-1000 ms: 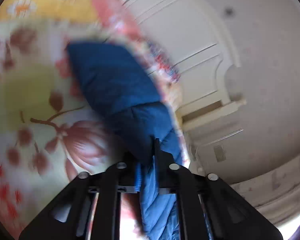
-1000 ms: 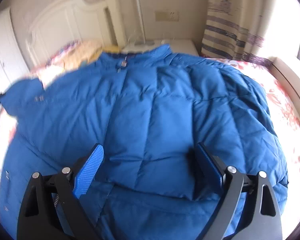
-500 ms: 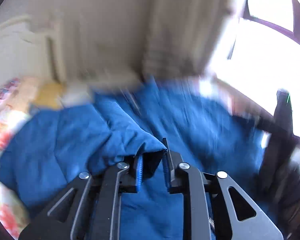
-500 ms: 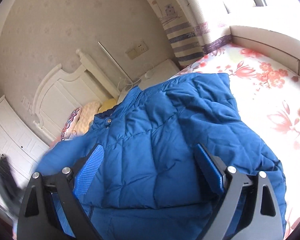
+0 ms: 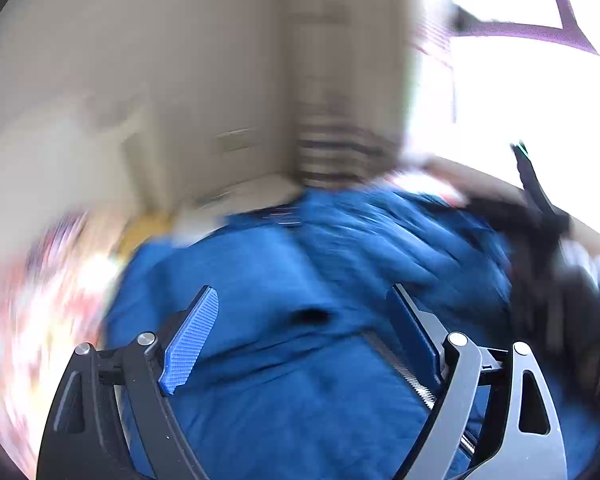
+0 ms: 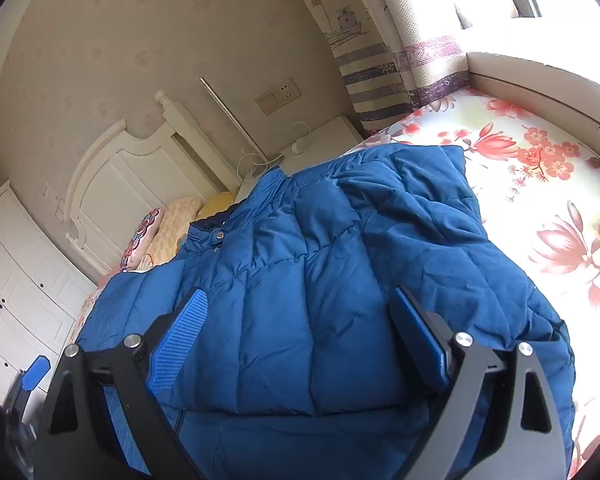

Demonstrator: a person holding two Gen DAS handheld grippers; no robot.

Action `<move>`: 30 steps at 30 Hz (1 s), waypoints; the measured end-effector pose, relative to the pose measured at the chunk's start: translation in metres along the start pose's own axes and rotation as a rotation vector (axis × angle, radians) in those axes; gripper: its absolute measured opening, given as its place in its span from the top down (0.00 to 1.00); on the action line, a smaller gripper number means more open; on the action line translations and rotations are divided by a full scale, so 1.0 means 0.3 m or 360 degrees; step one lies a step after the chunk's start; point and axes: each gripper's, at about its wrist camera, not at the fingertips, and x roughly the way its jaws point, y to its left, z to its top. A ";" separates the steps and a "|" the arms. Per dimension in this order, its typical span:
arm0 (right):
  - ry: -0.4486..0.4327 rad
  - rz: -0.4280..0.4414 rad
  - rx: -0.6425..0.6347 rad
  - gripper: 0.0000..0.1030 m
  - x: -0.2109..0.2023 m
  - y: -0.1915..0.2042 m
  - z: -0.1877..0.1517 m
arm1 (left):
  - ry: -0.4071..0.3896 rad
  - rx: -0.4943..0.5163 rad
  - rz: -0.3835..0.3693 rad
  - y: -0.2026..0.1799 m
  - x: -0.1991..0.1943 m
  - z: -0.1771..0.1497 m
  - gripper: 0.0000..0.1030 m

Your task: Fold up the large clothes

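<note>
Your blue puffer jacket (image 6: 320,280) lies spread on the bed's floral sheet (image 6: 540,184), collar toward the headboard (image 6: 116,176), one side folded over its front. Your left tool (image 5: 304,320) is opening wide w/ nothing between the pads, just above the jacket. Right tool (image 6: 296,320) hangs wide apart, empty, over the jacket.

A white headboard (image 6: 116,168) stood against a pale patterned wall (image 6: 100,40) bearing a socket plate (image 6: 278,96). White cabinets (image 6: 16,272) filled the left. A striped curtain (image 6: 380,76) hung beside the bright window (image 5: 520,100), sunlight washing the floral bedsheet (image 6: 548,200).
</note>
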 end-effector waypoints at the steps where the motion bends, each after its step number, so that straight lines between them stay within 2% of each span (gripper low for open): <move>1: 0.0000 -0.0003 -0.0006 0.11 0.001 0.003 0.001 | 0.0042 -0.0188 0.0083 0.081 0.005 -0.022 0.19; 3: 0.0010 -0.0012 -0.0036 0.11 0.008 0.014 -0.001 | 0.0172 -0.0565 0.0191 0.238 0.032 -0.090 0.22; 4: 0.0017 -0.0021 -0.0057 0.11 0.012 0.023 -0.003 | 0.0283 -0.0718 0.0242 0.310 0.049 -0.137 0.23; 5: 0.0023 -0.0028 -0.0074 0.11 0.016 0.031 -0.003 | 0.0359 -0.0777 0.0283 0.356 0.064 -0.164 0.25; 7: 0.0043 -0.0041 -0.0124 0.11 0.027 0.052 -0.007 | 0.0404 -0.0841 0.0284 0.404 0.069 -0.195 0.25; 11: 0.0097 -0.0066 -0.0208 0.12 0.046 0.082 -0.009 | 0.0390 -0.0825 0.0218 0.415 0.073 -0.185 0.25; 12: 0.0106 -0.0080 -0.0241 0.12 0.046 0.096 -0.010 | 0.0398 -0.0788 0.0233 0.404 0.096 -0.181 0.23; 14: 0.0105 -0.0075 -0.0361 0.14 0.034 0.162 -0.021 | 0.0458 -0.0679 0.0375 0.398 0.149 -0.185 0.23; 15: 0.0111 -0.0057 -0.0433 0.14 0.025 0.208 -0.033 | 0.0521 -0.0706 0.0372 0.410 0.166 -0.206 0.23; 18: 0.0125 -0.0014 -0.0826 0.14 0.012 0.416 -0.101 | 0.0498 -0.0794 0.0338 0.431 0.178 -0.228 0.20; 20: 0.0129 -0.0034 -0.1145 0.14 0.032 0.568 -0.175 | 0.0501 -0.0777 0.0337 0.427 0.178 -0.228 0.19; 22: 0.0149 -0.0040 -0.1452 0.14 0.077 0.706 -0.264 | 0.0504 -0.0760 0.0342 0.419 0.177 -0.229 0.18; 25: 0.0178 -0.0082 -0.1781 0.14 0.162 0.840 -0.376 | 0.0493 -0.0768 0.0331 0.419 0.173 -0.225 0.18; 28: 0.0226 -0.0099 -0.1978 0.15 0.242 0.909 -0.451 | 0.0485 -0.0777 0.0323 0.427 0.188 -0.225 0.17; 29: 0.0218 -0.0106 -0.2001 0.18 0.256 0.923 -0.458 | 0.0484 -0.0778 0.0320 0.429 0.192 -0.221 0.17; 30: 0.0218 -0.0095 -0.1996 0.27 0.267 0.926 -0.455 | 0.0483 -0.0779 0.0319 0.429 0.192 -0.221 0.17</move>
